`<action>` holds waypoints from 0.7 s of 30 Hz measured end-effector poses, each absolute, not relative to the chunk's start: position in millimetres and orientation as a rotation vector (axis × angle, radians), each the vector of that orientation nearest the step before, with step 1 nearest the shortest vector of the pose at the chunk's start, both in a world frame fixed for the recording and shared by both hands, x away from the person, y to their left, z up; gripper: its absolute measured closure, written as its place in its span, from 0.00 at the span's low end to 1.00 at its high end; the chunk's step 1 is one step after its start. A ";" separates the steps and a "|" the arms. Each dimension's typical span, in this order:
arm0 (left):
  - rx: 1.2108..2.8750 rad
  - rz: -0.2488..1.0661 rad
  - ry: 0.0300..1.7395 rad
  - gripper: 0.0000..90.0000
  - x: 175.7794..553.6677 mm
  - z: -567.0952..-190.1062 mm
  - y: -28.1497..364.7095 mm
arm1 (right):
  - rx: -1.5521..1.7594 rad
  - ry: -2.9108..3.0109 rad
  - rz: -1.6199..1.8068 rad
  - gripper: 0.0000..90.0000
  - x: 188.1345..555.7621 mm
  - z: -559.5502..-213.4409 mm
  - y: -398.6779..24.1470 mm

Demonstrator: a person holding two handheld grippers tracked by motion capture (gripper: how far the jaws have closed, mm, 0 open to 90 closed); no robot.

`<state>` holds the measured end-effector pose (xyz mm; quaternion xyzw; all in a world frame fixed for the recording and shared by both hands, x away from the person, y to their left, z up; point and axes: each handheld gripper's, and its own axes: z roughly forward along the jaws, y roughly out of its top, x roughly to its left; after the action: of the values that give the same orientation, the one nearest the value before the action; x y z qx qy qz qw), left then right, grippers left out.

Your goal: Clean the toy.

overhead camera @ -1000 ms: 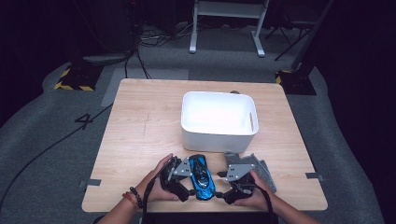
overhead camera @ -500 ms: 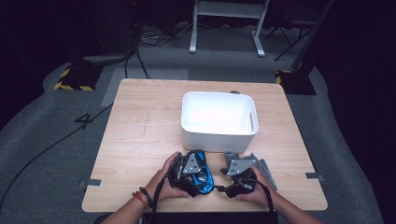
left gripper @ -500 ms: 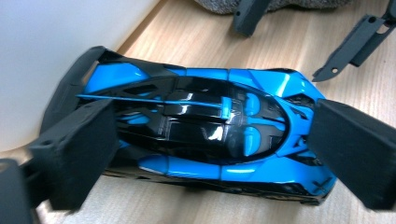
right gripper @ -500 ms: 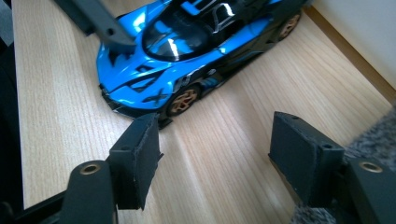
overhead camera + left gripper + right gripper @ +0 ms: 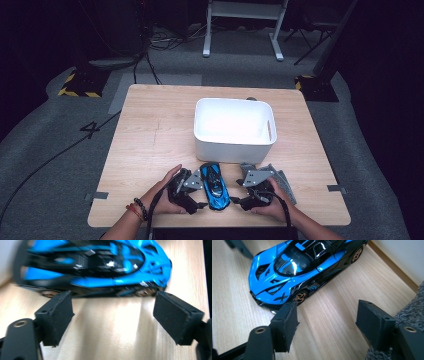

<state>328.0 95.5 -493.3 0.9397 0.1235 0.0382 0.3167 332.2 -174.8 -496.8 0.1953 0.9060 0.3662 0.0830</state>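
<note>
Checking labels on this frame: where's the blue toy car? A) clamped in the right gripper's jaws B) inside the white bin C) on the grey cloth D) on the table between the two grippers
D: the blue toy car sits on the table between the left gripper and the right gripper, in front of the white bin.

The toy car (image 5: 294,267) is painted bright blue with black panels and bronze wheels. A pale wood grain is seen on the surface (image 5: 150,135). At 12 o'clock, the bin (image 5: 234,145) is plain white. A speckled grey cloth (image 5: 412,307) is seen at 3 o'clock.
</note>
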 end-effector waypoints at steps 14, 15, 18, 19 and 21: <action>2.380 0.147 0.489 0.10 332.6 -501.4 75.3 | 0.581 2.700 1.122 0.29 330.2 -481.9 -189.3; 2.374 0.160 0.492 0.10 332.8 -502.0 73.0 | 0.573 2.706 1.114 0.29 328.8 -481.2 -189.7; 2.363 0.178 0.530 0.08 332.6 -503.0 68.2 | 0.554 2.719 1.095 0.26 323.4 -481.8 -187.5; 2.363 0.196 0.549 0.06 332.9 -503.8 66.3 | 0.553 2.714 1.092 0.25 322.0 -482.0 -186.2; 2.366 0.190 0.565 0.00 333.9 -504.3 63.5 | 0.572 2.700 1.102 0.25 320.5 -482.5 -183.3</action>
<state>333.9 63.5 -504.3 0.9106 0.2176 0.0733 0.3437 320.5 -183.3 -482.5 0.1919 0.9052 0.3695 0.0847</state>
